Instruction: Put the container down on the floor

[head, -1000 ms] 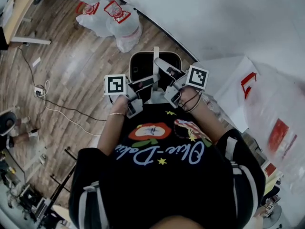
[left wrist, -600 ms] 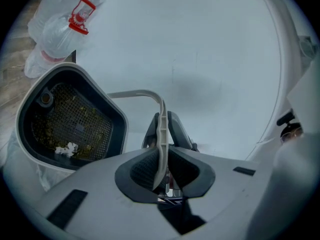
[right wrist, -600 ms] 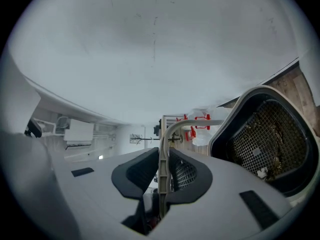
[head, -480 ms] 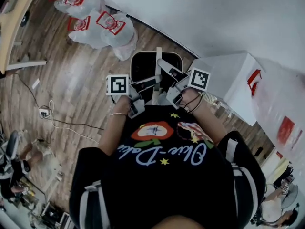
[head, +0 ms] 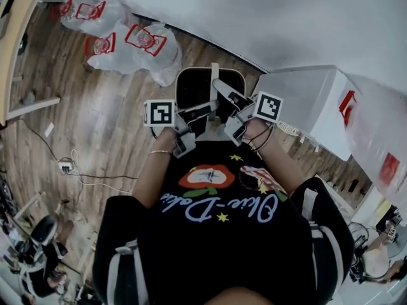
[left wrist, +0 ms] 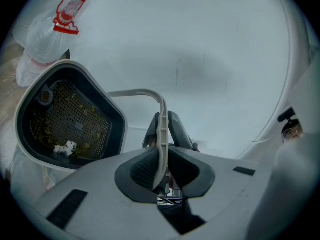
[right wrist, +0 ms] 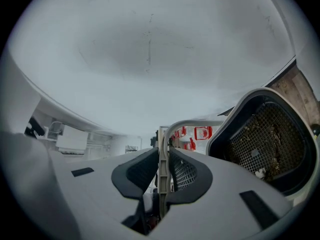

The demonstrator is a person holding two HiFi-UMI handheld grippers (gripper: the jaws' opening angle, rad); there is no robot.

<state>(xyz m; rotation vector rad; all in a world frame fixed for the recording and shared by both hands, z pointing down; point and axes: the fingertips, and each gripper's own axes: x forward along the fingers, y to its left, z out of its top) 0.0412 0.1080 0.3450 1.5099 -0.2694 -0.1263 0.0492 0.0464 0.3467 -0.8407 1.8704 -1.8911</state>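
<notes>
Left tongs (left wrist: 161, 166) clenched on the thin white handle (left wrist: 161, 129), pads pressing it from both sides. The right tongs (right wrist: 162, 176) grip the same handle the same way.

Both hands carry the container (head: 191, 88) (dark bin, mesh basket (left wrist: 70, 121) inside, scraps on the mesh). It hangs in front of my chest, clear of the wooden floor (head: 108, 113) and not yet set down.

Close at its 3 o'clock is a white cabinet (head: 305, 103). At its 11 o'clock, well apart, lie plastic bags (head: 137, 43).

My judgement for the lowering:
- Bend and sink both hands together, so the handle is level and the bin neither swings nor tips its scraps.
- Aim for bare boards at the cabinet's 9 o'clock, short of the bags.
- Hold both grips tight until the base sits flat, then release one side after the other.
</notes>
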